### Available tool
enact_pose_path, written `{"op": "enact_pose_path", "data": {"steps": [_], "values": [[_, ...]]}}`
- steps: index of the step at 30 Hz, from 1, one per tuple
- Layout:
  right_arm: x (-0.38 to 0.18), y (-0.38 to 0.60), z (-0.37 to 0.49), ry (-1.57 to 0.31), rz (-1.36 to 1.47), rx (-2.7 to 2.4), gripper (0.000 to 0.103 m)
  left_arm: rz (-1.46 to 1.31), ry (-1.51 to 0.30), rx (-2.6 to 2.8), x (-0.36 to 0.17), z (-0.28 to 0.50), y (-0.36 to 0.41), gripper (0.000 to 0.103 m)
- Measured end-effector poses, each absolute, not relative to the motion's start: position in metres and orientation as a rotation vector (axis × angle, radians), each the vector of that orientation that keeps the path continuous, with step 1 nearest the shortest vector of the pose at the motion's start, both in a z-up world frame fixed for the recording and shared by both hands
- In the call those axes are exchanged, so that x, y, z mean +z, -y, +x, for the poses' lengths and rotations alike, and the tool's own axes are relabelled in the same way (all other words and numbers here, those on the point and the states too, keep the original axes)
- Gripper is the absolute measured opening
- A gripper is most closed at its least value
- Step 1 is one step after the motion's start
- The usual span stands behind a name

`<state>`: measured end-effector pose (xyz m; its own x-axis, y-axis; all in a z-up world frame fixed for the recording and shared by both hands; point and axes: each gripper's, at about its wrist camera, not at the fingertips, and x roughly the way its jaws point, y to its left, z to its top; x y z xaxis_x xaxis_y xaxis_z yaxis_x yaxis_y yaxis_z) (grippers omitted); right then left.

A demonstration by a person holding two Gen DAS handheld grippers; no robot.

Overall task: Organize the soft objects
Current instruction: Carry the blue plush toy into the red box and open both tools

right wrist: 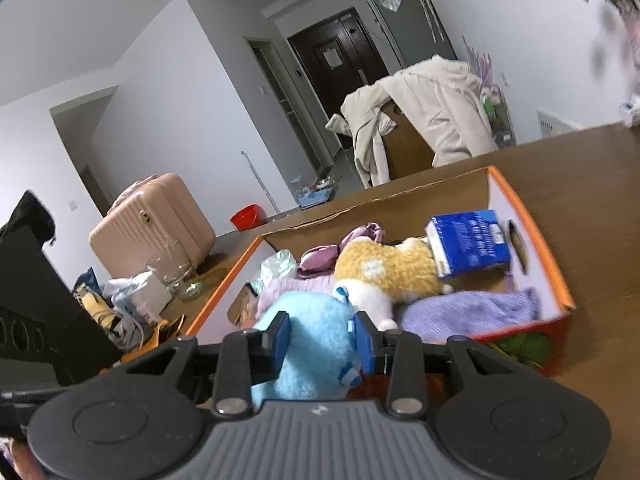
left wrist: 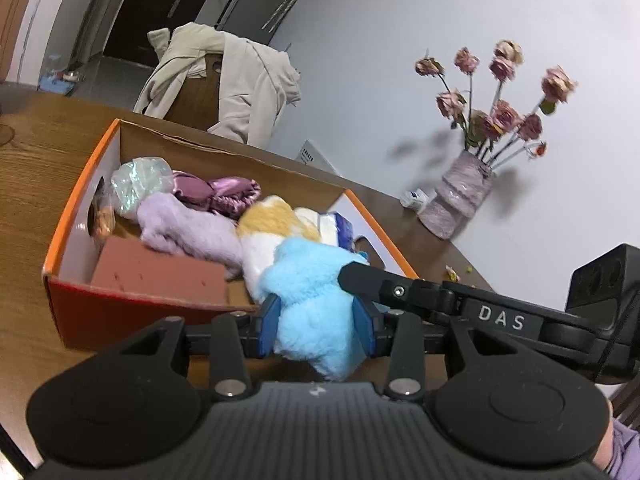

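Note:
A light blue plush toy [left wrist: 308, 300] is held between both grippers at the near edge of an orange cardboard box [left wrist: 64, 232]. My left gripper [left wrist: 318, 326] is shut on the toy's lower part. My right gripper [right wrist: 322, 342] is shut on the same blue plush toy [right wrist: 308, 332], and its arm crosses the left wrist view at right. Inside the box lie a yellow-and-white plush [left wrist: 276, 220], a lilac fluffy cloth [left wrist: 188, 228], a purple satin piece [left wrist: 224, 196], a brown block [left wrist: 156, 272] and a blue-white packet [right wrist: 468, 242].
The box [right wrist: 552, 272] stands on a wooden table [left wrist: 28, 168]. A vase of dried roses [left wrist: 464, 196] stands at the table's far right. A chair draped with a beige coat [left wrist: 236, 84] is behind the table. A glass jar [right wrist: 176, 272] and clutter lie left of the box.

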<state>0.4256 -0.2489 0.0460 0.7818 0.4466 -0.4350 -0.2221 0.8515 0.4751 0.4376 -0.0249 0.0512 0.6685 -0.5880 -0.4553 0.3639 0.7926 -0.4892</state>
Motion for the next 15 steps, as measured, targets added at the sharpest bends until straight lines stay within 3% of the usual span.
{"op": "enact_pose_path", "data": {"steps": [8, 15], "values": [[0.051, 0.218, 0.494, -0.596, 0.368, 0.449, 0.035, -0.313, -0.593, -0.453, 0.06, 0.478, 0.006, 0.04], [0.027, 0.194, 0.535, -0.665, 0.351, 0.429, 0.035, -0.317, -0.642, -0.392, 0.038, 0.508, -0.007, 0.036]]}}
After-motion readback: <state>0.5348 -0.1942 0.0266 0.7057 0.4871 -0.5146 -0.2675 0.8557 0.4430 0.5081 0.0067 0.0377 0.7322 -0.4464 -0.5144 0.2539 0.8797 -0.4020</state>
